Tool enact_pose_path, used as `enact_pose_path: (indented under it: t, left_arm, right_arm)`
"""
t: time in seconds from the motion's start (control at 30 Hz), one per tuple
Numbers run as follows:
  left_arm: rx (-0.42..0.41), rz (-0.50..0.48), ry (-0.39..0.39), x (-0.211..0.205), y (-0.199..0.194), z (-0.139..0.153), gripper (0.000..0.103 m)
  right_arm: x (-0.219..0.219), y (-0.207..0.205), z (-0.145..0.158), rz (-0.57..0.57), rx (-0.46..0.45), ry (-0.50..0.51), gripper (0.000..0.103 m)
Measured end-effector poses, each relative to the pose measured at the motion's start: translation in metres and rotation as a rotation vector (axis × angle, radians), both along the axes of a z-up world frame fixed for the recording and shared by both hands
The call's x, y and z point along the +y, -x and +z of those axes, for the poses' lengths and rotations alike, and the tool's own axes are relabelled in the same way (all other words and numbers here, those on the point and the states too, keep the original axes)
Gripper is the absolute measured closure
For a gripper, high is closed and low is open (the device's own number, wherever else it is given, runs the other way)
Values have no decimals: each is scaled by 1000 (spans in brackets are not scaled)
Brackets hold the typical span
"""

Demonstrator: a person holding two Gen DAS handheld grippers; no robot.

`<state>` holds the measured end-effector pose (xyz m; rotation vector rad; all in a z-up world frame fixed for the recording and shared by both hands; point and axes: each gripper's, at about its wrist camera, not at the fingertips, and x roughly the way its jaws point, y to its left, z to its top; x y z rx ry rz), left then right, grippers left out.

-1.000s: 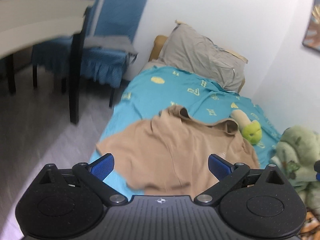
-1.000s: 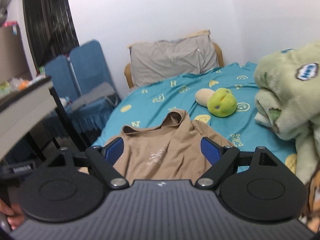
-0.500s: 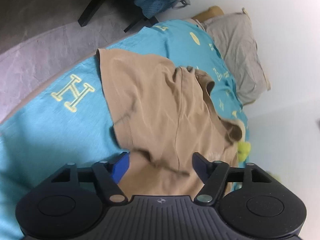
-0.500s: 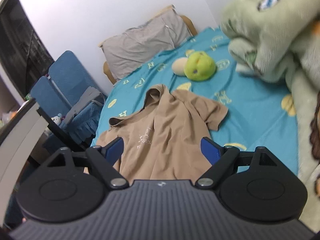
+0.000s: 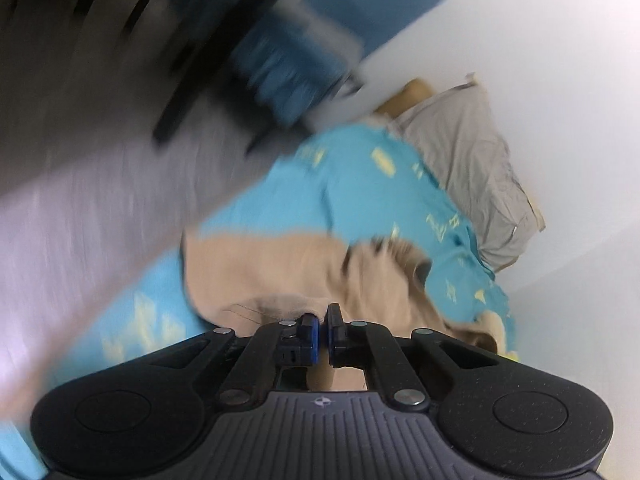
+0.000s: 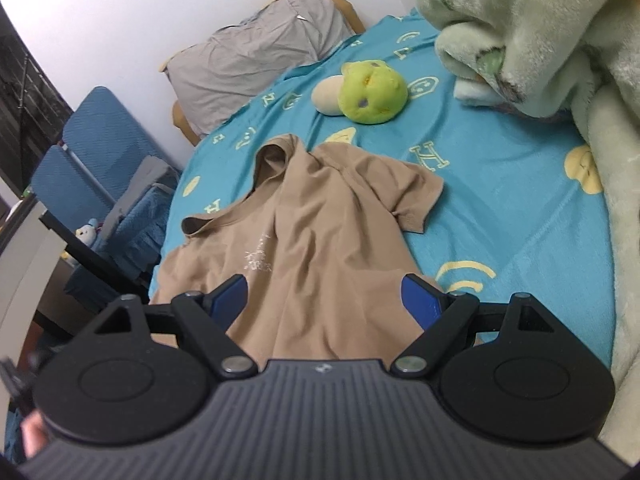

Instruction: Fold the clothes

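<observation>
Right wrist view has the tan T-shirt (image 6: 316, 220) lying crumpled on the teal bedsheet (image 6: 500, 208), collar toward the grey pillow (image 6: 256, 52). Right claw (image 6: 325, 300) hangs released above its hem. Left claw (image 5: 322, 334) is clenched on a fold of the shirt's edge. A green plush toy (image 6: 372, 92) sits beyond.

Matt tan cloth shirt (image 6: 320, 232), fleecy blanket (image 6: 540, 32)
</observation>
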<state>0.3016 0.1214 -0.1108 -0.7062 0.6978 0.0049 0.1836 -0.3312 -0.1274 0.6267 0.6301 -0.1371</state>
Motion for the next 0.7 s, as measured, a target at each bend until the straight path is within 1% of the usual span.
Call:
enact_pose_path:
  t: [0.1,0.13,0.2,0.27,0.3,0.4,0.47,0.53,0.57,0.63,0.67,0.7]
  left_arm:
    - [-20,32,-181,9,-21,32,99]
    - [-16,42,-242,12,-29,38,99]
    - [12,40,-379,10,-44,39,99]
    - [46,29,-475,6,-55,27,99]
    - [54,21,-502,6,-58,19,99]
    - [75,-13,-526,5,-57,-4,97]
    - [71,-46,-556,-1,-52,-5,92]
    - [54,-80,-585,-6,-43,-3,76]
    - [38,-97,-595,-6,-35,0,71]
    - [3,-136,-627,-20,-25,8,43]
    - [-19,-153,-646,-27,-18,13,37]
    - [-44,-164,-665,-35,-9,20,26]
  right_arm:
    - [-5,1,0,-27,-4,17,18]
    - [-7,1,0,-38,-5,24,18]
    - [-10,0,-1,-53,-7,31,18]
    - [-12,-2,-2,-63,-7,41,18]
    - [-12,-3,-3,-66,-6,50,18]
    - [-11,-7,-5,-70,-4,70,18]
    - [-11,-11,-7,-67,-3,82,18]
    - [-9,-15,-7,-58,-4,98,18]
    - [-7,-16,-7,-53,-6,105,18]
    - [-5,-17,-6,-43,-13,117,18]
    - [-3,-15,-4,-39,-19,124,18]
    - [-2,-14,-3,-35,-25,131,18]
